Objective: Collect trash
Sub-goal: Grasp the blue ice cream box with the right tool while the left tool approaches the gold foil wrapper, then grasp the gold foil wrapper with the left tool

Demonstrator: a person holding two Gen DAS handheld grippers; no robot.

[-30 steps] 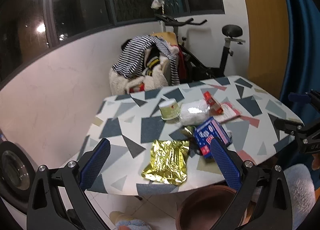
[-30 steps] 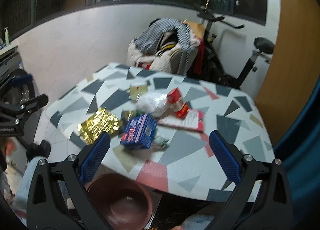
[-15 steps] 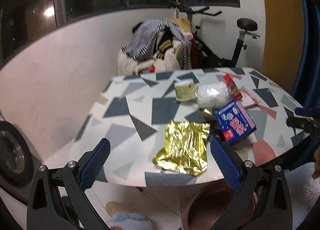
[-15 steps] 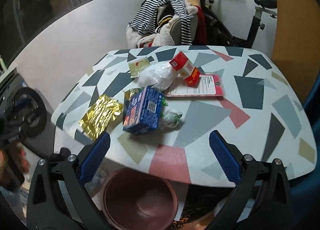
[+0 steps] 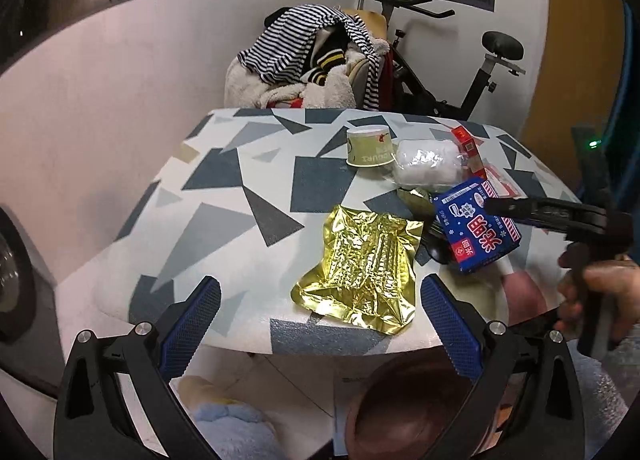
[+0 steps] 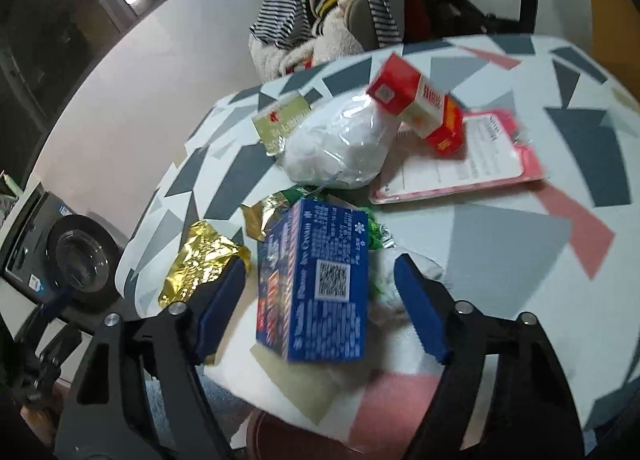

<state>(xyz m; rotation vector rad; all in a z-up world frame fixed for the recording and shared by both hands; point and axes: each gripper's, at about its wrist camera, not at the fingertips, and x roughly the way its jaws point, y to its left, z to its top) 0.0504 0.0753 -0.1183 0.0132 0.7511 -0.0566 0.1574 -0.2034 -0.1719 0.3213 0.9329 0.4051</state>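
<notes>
Blue printed cardboard carton [image 6: 316, 284]: light, crushable; grip its flat sides. Right claw [image 6: 320, 308] closing around it, untouched; left claw [image 5: 320, 324] wide, empty.

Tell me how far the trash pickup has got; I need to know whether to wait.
Nothing looks binned yet. The right tongs are closing around the blue box, pads not yet pressing. The left tongs are open, empty, near the gold wrapper. Still on the table: paper cup, white bag, red box.
</notes>
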